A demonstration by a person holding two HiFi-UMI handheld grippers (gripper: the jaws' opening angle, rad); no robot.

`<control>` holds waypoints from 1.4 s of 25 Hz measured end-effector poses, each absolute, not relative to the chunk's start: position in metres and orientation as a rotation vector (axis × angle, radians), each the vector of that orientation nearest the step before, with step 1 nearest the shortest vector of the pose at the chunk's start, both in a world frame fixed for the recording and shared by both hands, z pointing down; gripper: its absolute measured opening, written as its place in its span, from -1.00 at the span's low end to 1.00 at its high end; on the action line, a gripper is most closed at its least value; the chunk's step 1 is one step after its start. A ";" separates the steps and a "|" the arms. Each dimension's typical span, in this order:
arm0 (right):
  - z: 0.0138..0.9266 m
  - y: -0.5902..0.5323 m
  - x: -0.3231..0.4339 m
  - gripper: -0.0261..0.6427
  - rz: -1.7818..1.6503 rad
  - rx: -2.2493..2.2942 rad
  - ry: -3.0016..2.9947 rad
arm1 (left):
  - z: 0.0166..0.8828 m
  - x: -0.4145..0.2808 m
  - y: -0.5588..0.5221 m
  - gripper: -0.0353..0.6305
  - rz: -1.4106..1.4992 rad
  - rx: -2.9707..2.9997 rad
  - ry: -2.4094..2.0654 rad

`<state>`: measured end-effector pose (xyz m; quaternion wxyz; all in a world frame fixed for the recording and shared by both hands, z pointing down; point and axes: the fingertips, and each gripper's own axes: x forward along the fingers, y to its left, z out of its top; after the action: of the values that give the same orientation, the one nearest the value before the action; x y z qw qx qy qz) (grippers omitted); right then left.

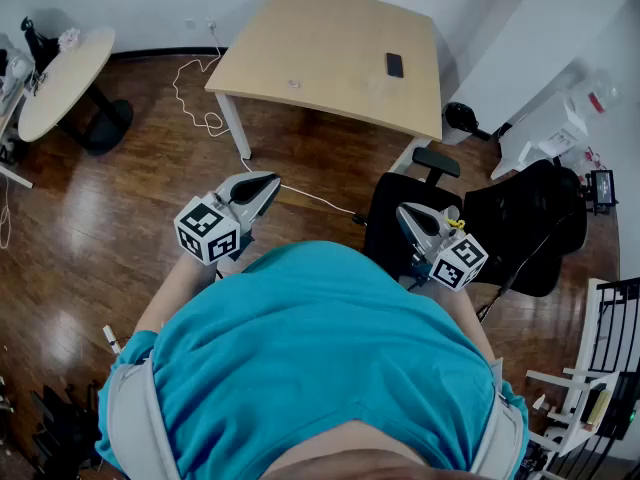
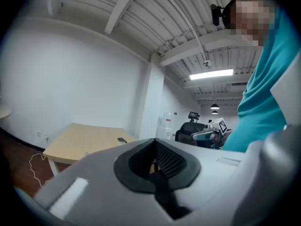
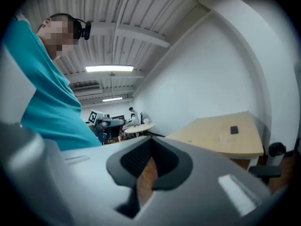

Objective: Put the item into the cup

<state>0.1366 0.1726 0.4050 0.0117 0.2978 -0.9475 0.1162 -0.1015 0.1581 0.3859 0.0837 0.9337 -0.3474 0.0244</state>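
Both claws held level, well short of the counter

My left claw (image 1: 266, 184) is closed and empty; my right claw (image 1: 407, 211) is pinched narrow, gripping nothing. Well ahead of both, the wooden counter (image 1: 300, 28) carries a tiny pale item (image 1: 293, 84) and a small dark flat object (image 1: 394, 65); I cannot pick out a cup.

Right claw (image 3: 146, 166) closed and empty, tan table (image 3: 221, 138), teal shirt (image 3: 47, 93)

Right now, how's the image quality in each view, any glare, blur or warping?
Head view: sharp, glare streaks the wooden floor, edges bend. Left gripper view: fisheye, black corners, ceiling light blown out, left gripper soft up close. Right gripper view: same warping, table slightly soft.
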 end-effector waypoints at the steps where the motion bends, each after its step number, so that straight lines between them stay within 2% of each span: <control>1: 0.405 0.174 0.142 -0.92 0.357 0.926 -2.954 | 0.386 -0.096 0.159 -0.88 0.077 2.787 -1.038; 12: 0.408 0.189 0.214 -0.92 0.297 0.888 -2.959 | 0.384 -0.028 0.163 -0.88 0.139 2.786 -1.082; 18: 0.414 0.182 0.224 -0.92 0.319 0.883 -2.968 | 0.390 -0.013 0.156 -0.88 0.177 2.775 -1.068; 23: 0.414 0.160 0.207 -0.92 0.332 0.902 -2.959 | 0.395 -0.029 0.132 -0.88 0.167 2.773 -1.047; 35: 0.381 0.035 0.115 -0.92 0.292 1.106 -2.870 | 0.399 -0.125 0.011 -0.88 0.217 2.879 -0.902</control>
<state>0.1152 0.0353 0.3814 0.0258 0.3578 -0.9286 0.0946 -0.1250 0.0114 0.3992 0.0585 0.9502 -0.2976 0.0716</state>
